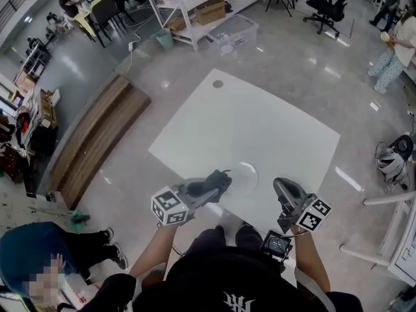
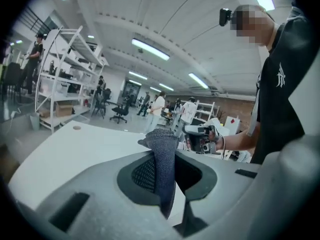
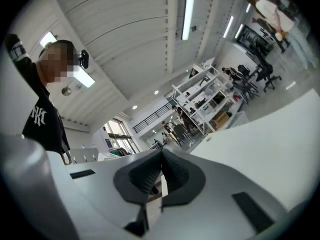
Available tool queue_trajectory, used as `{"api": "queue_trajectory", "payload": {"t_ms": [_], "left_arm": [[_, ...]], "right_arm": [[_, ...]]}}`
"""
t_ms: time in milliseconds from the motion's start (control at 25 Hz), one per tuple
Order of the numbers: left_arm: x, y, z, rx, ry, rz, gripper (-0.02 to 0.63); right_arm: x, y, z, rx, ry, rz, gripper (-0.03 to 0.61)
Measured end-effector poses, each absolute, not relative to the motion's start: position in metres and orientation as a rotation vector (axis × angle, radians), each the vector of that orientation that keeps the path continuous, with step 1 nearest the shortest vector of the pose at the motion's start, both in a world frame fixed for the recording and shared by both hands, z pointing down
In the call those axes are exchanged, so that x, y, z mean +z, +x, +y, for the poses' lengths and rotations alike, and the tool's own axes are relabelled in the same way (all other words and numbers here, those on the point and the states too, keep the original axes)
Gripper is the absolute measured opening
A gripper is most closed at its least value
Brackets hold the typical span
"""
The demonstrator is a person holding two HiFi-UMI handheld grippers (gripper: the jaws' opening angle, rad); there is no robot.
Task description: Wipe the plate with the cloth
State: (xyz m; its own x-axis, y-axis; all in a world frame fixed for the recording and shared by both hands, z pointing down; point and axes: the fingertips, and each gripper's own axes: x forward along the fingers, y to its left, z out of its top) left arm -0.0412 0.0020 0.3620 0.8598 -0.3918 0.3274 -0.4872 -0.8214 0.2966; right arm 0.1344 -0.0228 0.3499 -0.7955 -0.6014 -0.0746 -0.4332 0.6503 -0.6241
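Closest to us, the left tongs point(image 2: 167, 170) are clamped on the cloth point(image 2: 162, 143), a dark knit that bunches up past the tips and hangs limp below them. We judge it soft and light, sure to fold under pressure, so a pinch through its middle suits it, leaving a loose wad free to rub. Just beyond those tips, between them and the right tongs point(image 1: 281, 187), the plate point(image 1: 246, 173) lies flat on the white desk point(image 1: 273, 122). The cloth hangs over its near edge, and we cannot tell whether they touch. It looks pale, thin and bare, likely stiff and slick, apt to skate on the smooth top unless steadied at its rim. Our right tongs are closed together with nothing between them. Far beyond both tongs, a clear lidded bin point(image 1: 232, 31) stands beside a shelf point(image 1: 244, 2) that carries a cardboard box point(image 1: 209, 10); what they hold we cannot make out.
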Motion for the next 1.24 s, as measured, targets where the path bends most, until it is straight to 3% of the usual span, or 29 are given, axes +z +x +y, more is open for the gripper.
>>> {"api": "queue_trajectory", "payload": {"t_ms": [800, 1240], "left_arm": [[0.352, -0.153, 0.186, 0.148, 2.702, -0.474, 0.054], [0.336, -0.149, 0.262, 0.177, 2.740, -0.447, 0.054]], "right_arm": [[0.259, 0.033, 0.179, -0.456, -1.172, 2.726, 0.005], [0.245, 0.020, 0.258, -0.430, -1.127, 2.715, 0.005]]}}
